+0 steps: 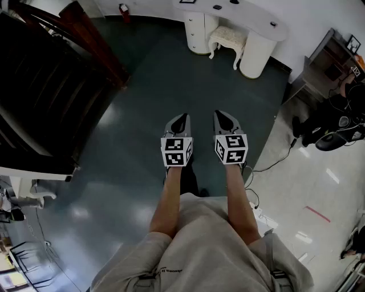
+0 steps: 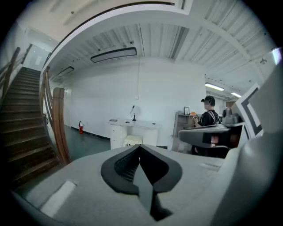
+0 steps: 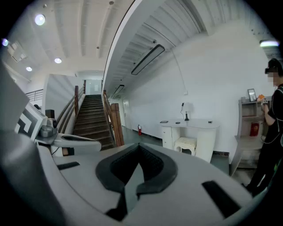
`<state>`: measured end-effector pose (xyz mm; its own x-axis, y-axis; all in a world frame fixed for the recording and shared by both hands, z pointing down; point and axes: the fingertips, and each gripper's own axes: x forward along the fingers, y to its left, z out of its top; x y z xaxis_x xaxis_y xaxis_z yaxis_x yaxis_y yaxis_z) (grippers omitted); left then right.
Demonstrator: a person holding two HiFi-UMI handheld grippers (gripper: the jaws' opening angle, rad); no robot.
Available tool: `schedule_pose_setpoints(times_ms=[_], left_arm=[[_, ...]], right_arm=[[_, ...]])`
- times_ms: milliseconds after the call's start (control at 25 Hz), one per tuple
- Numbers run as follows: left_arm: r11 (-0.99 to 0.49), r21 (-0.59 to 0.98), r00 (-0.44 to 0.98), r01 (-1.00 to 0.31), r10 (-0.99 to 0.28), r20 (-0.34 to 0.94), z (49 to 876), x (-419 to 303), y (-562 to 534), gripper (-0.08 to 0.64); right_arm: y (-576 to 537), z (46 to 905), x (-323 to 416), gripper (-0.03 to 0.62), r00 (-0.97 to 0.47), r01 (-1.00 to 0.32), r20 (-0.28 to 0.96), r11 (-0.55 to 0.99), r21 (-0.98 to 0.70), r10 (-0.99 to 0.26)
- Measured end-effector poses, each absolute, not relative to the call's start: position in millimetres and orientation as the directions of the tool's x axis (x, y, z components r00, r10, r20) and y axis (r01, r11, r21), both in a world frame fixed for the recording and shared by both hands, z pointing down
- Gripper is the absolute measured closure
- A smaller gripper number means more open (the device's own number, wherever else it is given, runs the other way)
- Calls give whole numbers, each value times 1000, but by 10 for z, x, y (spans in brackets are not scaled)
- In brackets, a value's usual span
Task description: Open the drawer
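A white desk (image 1: 239,17) stands far off against the back wall, across the dark floor. Its left pedestal holds the drawers (image 1: 197,34), which look closed, and a cream stool (image 1: 228,39) sits under it. The same desk (image 2: 132,126) shows small in the left gripper view, and the desk (image 3: 190,126) also appears in the right gripper view. My left gripper (image 1: 181,118) and right gripper (image 1: 223,115) are held side by side in front of me, pointing toward the desk. Both are shut with nothing between the jaws, well short of the desk.
A dark wooden staircase (image 1: 45,85) fills the left side. A red fire extinguisher (image 1: 122,10) stands by the back wall. At the right are a grey shelf unit (image 1: 325,63), a person (image 1: 342,114) and a cable (image 1: 274,165) on the lighter floor.
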<state>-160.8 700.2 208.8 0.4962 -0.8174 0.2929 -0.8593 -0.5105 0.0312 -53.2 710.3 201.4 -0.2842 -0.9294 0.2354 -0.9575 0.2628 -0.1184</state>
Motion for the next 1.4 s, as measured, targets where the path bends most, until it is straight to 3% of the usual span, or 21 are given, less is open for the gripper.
schedule_pose_setpoints(times_ms=[600, 960, 1400], left_arm=[[-543, 100, 547, -834, -788, 282, 2006, -1409, 3905, 551], [-571, 152, 588, -807, -754, 294, 2147, -1375, 2841, 551], [-576, 197, 607, -794, -730, 314, 2334, -1283, 2235, 551]], right_arm=[[4339, 2129, -427, 577, -188, -981, 291, 164, -105, -938], [3313, 2252, -428, 577, -211, -976, 337, 182, -117, -917], [2730, 2370, -171, 577, -193, -966, 306, 127, -224, -932]])
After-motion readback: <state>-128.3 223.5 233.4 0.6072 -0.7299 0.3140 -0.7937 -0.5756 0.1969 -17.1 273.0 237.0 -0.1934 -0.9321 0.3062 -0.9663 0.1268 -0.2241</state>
